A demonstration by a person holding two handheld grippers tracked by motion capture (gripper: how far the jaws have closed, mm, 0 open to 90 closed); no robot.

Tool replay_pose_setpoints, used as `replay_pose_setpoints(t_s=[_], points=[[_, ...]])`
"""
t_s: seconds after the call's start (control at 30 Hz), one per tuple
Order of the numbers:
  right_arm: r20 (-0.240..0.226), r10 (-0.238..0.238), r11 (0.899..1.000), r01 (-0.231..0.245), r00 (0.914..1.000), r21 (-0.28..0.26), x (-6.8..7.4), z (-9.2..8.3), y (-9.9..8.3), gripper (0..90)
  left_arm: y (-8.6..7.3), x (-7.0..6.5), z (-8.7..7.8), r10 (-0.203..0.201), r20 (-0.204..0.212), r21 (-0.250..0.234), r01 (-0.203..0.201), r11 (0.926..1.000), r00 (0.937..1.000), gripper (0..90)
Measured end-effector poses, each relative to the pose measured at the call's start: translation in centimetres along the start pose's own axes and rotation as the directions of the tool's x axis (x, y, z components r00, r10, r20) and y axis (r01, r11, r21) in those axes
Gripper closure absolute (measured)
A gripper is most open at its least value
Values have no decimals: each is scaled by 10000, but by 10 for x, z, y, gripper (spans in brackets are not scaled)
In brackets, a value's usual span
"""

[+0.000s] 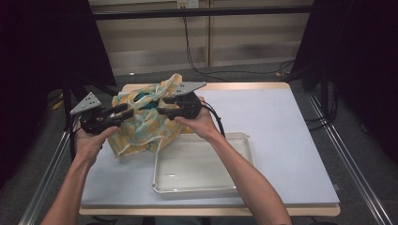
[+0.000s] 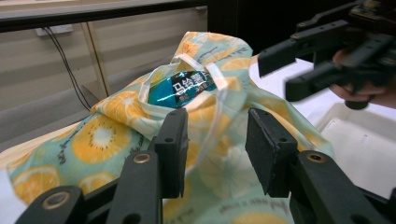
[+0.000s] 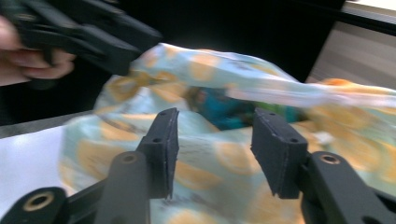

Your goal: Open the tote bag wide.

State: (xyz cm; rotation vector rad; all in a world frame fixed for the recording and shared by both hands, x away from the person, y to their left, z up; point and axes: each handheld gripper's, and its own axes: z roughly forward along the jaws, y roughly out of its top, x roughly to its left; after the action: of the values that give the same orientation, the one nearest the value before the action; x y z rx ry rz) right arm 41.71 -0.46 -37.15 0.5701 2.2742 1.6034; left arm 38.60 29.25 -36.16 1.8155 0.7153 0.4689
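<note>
Blue-grey table (image 1: 281, 140), orange-print bag (image 1: 141, 126) between both grippers

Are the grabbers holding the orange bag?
No. Both the left gripper and right gripper stand open by the bag; nothing is pinched.

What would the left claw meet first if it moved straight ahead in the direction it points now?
Most likely the orange-print cloth bag. The left claw is open and aimed at the bag's side, below the teal packet in its mouth. The bag's white strap hangs between the jaws, so it may touch first; depth is unclear.
</note>
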Motion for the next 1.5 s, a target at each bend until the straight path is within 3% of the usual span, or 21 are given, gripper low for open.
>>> replay_pose_setpoints(t_s=[0.07,0.13,0.27,0.4,0.5,0.63,0.73,0.87,0.97,1.13,1.3,1.43,1.5], points=[[-327,-54,10000,53,9995,-38,6,4,2,466,-1,2,6,133,-213,417,-124,9991,9997,585],[-635,-112,9999,110,9979,-36,11,7,3,444,-2,5,10,-16,-170,541,25,9985,9999,632],[-843,-111,9998,126,9964,174,17,17,2,427,0,13,12,-544,135,133,542,9984,9984,891],[-907,-171,9982,222,9957,550,20,28,-5,454,10,18,11,-645,156,74,644,9979,9978,900],[-889,-105,9976,164,9960,666,20,32,-9,518,19,22,8,-607,-26,31,607,9982,9982,900],[-913,6,9966,69,9958,819,19,33,-13,615,26,36,2,-888,-423,-174,882,9960,9951,900],[-970,28,9958,61,9953,912,18,32,-15,695,28,48,-2,-1238,-649,-261,1223,9921,9902,900],[-1095,110,9959,-10,9939,903,18,28,-19,820,24,63,-5,-1757,-1042,-419,1722,9842,9789,900],[-1150,95,9952,18,9933,978,17,25,-23,892,19,67,-6,-1826,-1228,-211,1814,9832,9755,900],[-1199,117,9945,10,9927,1051,16,22,-28,900,7,76,-5,-2048,-1439,-55,2062,9785,9682,900],[-1248,188,9946,-58,9920,1032,17,16,-34,900,-9,88,-4,-2686,-1713,-50,2718,9623,9479,900],[-1286,167,9943,-29,9916,1064,17,14,-38,900,-20,92,-2,-2956,-1724,26,3005,9538,9396,893],[-1286,194,9945,-59,9915,1046,17,13,-38,900,-24,94,-2,-3155,-1894,35,3220,9467,9298,817]])
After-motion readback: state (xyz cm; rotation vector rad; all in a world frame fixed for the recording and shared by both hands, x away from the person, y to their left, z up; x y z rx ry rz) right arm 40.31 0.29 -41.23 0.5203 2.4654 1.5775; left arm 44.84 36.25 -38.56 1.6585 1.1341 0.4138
